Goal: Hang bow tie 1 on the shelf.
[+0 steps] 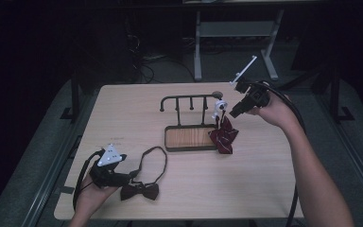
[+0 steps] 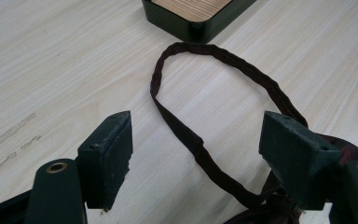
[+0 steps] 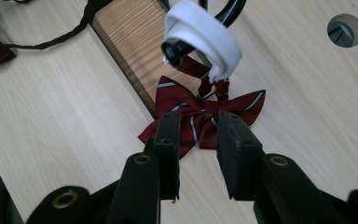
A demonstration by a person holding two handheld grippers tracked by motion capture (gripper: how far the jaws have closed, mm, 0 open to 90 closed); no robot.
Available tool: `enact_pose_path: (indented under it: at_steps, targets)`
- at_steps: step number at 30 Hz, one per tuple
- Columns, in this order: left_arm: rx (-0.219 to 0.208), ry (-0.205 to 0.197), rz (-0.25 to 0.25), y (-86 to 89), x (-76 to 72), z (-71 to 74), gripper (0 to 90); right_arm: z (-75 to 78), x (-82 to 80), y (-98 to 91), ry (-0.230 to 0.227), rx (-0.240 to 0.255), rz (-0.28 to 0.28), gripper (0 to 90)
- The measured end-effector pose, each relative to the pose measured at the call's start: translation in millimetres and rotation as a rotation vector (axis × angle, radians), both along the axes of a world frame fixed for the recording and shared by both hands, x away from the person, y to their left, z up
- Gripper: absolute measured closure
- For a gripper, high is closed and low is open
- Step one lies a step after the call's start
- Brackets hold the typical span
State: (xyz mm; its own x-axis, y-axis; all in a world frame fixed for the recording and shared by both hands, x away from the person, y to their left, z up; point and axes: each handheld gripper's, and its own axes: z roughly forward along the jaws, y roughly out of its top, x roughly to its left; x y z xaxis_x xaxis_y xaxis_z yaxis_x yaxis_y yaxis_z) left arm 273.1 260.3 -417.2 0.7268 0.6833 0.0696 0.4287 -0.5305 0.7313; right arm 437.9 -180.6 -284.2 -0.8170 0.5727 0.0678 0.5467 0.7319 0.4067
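A red striped bow tie [image 1: 224, 135] hangs by its white band [image 1: 220, 106] from the right end hook of a black rack [image 1: 189, 101] with a wooden base [image 1: 189, 138]. My right gripper [image 1: 231, 113] is just right of that hook and points down at it. In the right gripper view its jaws [image 3: 198, 119] stand a little apart, close above the red bow tie [image 3: 200, 112], with nothing pressed between them. A dark brown bow tie [image 1: 139, 190] lies at the front left. My left gripper [image 2: 198, 122] is open wide over its strap [image 2: 191, 140].
The strap loop [image 1: 153, 156] runs from the brown bow tie toward the rack's base corner [image 2: 196, 18]. A round cable hole [image 3: 345, 29] sits in the tabletop behind the rack. Bare wood lies on the front right of the table [image 1: 246, 184].
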Motion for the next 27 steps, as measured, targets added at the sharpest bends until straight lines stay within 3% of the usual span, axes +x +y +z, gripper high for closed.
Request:
enact_pose_path:
  at_steps: [9,27]
  targets:
    - [0.003,0.001,0.0,-1.1,0.0,-1.0,26.2,-11.3,-4.5,-7.1,0.02,0.018,-0.001,67.1]
    - [0.007,0.01,-0.004,-2.4,0.8,-3.3,26.1,-40.3,-23.6,-22.3,0.022,0.059,0.001,52.1]
